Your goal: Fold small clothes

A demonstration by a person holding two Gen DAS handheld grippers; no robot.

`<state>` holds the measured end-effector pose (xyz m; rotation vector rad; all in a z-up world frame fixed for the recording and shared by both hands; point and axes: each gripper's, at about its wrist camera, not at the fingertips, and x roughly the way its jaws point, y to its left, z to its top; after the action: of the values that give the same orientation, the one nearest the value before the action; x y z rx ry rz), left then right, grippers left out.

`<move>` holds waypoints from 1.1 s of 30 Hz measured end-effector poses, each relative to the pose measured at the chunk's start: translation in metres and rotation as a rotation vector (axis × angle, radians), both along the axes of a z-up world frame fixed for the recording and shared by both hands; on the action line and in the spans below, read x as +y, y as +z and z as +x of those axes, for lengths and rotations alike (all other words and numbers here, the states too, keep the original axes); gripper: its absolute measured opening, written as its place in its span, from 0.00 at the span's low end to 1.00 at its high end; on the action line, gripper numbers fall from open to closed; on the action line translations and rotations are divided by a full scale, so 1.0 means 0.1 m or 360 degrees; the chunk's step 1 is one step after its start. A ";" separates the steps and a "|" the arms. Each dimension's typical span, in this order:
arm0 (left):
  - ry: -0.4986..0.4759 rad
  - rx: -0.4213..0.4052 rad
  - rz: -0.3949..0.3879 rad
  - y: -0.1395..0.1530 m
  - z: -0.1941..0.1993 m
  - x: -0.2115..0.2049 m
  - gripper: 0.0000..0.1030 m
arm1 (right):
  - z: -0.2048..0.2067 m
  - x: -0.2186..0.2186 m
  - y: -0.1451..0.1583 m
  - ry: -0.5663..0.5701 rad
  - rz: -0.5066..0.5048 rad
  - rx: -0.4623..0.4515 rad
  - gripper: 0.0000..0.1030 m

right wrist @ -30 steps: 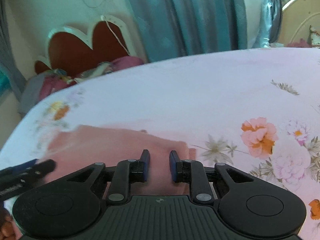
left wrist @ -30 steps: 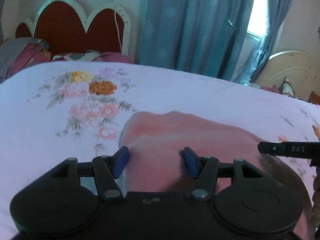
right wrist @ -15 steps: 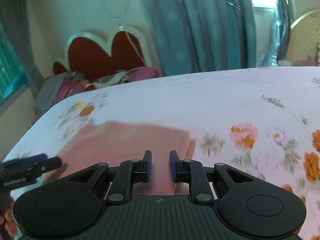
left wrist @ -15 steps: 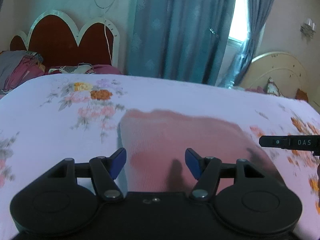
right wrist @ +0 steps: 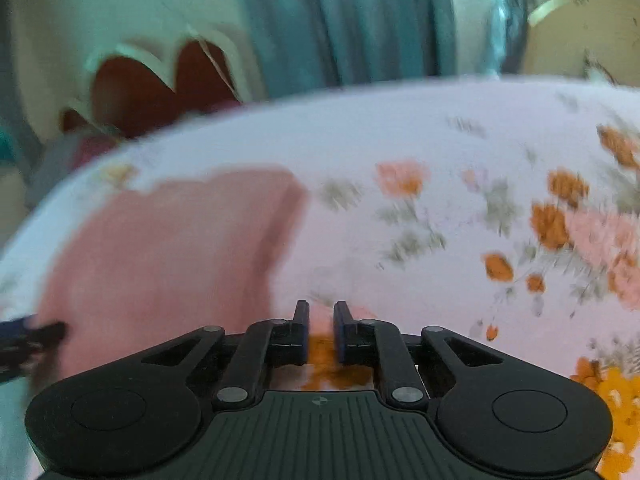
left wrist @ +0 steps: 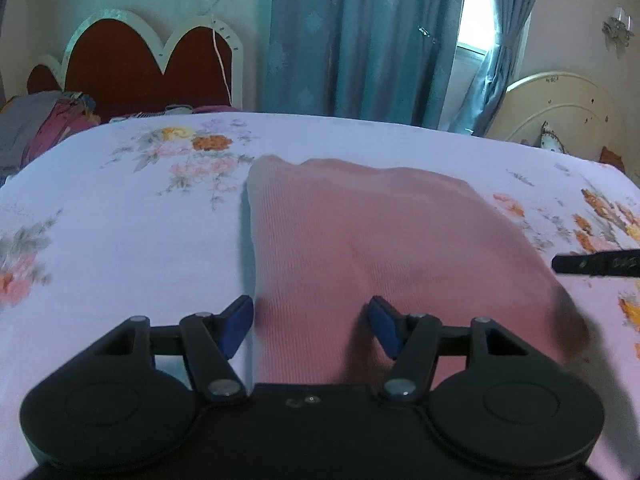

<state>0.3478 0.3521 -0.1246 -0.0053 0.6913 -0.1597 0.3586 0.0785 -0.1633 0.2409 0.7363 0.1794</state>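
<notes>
Hovering over the pink garment (left wrist: 360,240), left gripper (left wrist: 311,326) spread wide; right gripper (right wrist: 321,330) narrowly parted, empty.

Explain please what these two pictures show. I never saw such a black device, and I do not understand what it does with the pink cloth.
A person holds two hand-held black two-finger grippers, each carrying its own camera looking forward along its fingers.

The left gripper has its blue-padded fingers wide apart, with a folded pink ribbed garment lying flat below them. It holds nothing.

The right gripper has its fingers close together with a narrow gap. Nothing shows between them. This view is blurred.

The garment lies on a white bedsheet with a flower print. Behind are blue curtains and a red scalloped headboard.
</notes>
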 end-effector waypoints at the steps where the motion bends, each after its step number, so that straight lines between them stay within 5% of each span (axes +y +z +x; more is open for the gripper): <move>1: -0.0005 0.0005 -0.0008 -0.01 -0.05 -0.01 0.60 | -0.09 0.02 0.07 0.0033 0.0021 -0.0039 0.14; 13: 0.0035 0.0064 0.0039 -0.18 -0.14 -0.10 0.61 | -0.36 0.17 -0.33 0.0096 -0.0020 0.0107 0.14; 16: 0.0064 0.0092 0.0037 -0.14 -0.14 -0.11 0.63 | -0.35 0.12 -0.38 0.0081 -0.0009 0.0120 0.22; 24: 0.0187 0.0116 0.0066 0.04 -0.29 -0.20 0.92 | -0.30 0.22 -0.31 0.0141 -0.0158 0.0144 0.22; 28: 0.0230 0.0096 0.0077 0.21 -0.49 -0.29 0.97 | -0.37 0.16 -0.12 0.0139 -0.0110 0.0143 0.24; 30: 0.0268 0.0095 0.0089 0.32 -0.61 -0.34 0.99 | -0.57 0.08 0.00 0.0114 -0.0047 0.0101 0.39; 32: 0.0290 0.0073 0.0132 0.44 -0.79 -0.43 0.99 | -0.80 0.00 0.11 0.0115 -0.0019 0.0042 0.65; 33: 0.0292 0.0060 0.0163 0.50 -0.86 -0.48 0.99 | -0.94 -0.03 0.17 0.0130 -0.0017 0.0015 0.65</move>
<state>0.2617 0.3041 -0.0745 0.0265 0.7323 0.0518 0.2649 0.0758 -0.1460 0.2017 0.7570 0.2522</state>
